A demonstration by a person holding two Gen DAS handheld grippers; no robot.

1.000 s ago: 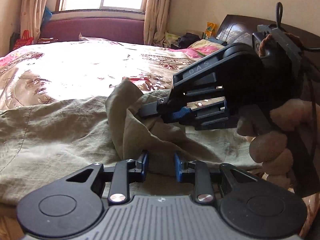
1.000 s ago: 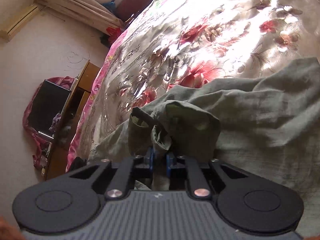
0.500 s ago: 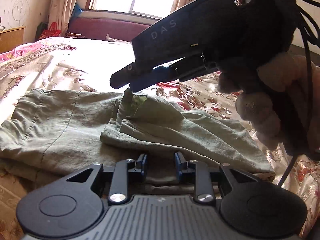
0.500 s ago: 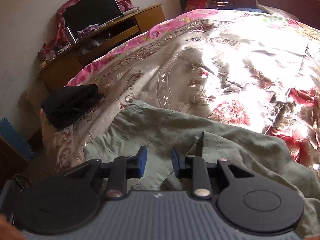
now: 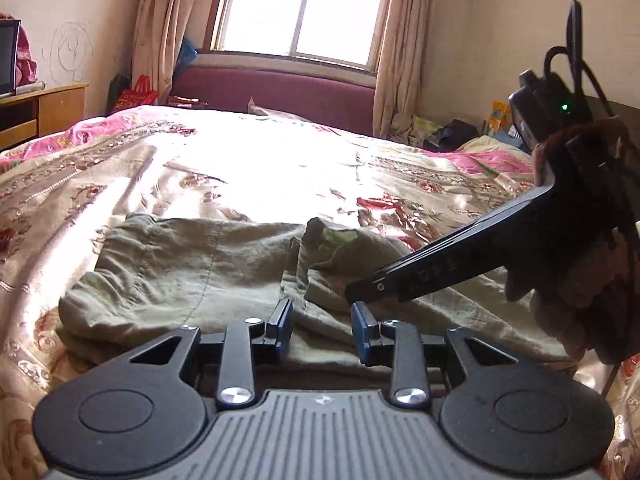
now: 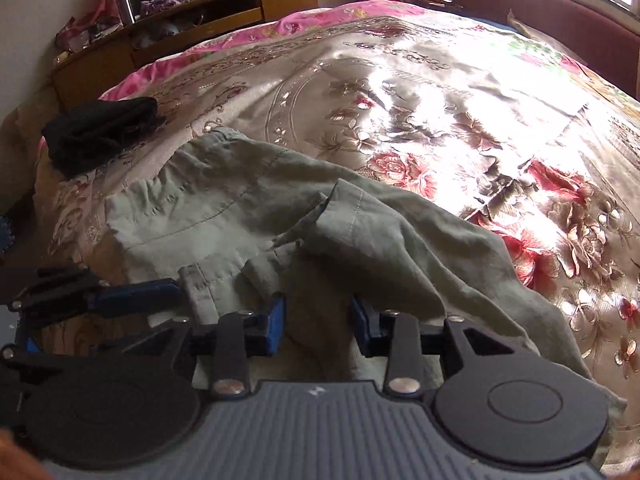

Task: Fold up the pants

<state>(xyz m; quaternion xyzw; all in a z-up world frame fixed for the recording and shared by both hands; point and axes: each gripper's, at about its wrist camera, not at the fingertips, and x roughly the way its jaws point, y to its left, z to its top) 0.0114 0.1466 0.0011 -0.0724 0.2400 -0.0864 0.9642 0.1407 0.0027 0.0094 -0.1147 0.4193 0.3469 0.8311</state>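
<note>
The olive-green pants (image 5: 200, 272) lie folded over on the floral bedspread, with a leg end (image 5: 340, 240) bunched up on top. They also show in the right wrist view (image 6: 248, 216), waistband at the left. My left gripper (image 5: 322, 330) is open and empty, low over the pants' near edge. My right gripper (image 6: 318, 322) is open and empty just above the fabric. The right gripper also shows in the left wrist view (image 5: 360, 292), reaching in from the right. The left gripper's fingers (image 6: 132, 300) show at the left of the right wrist view.
The floral satin bedspread (image 5: 260, 168) stretches away to a maroon headboard (image 5: 280, 92) under a window. A black folded garment (image 6: 100, 132) lies near the bed's left edge. A wooden cabinet (image 6: 192, 12) stands beyond the bed's left side.
My right gripper let go of the pants' leg end after carrying it over, opened, and dropped low over the fabric. My left gripper stayed open and pulled back a little.
</note>
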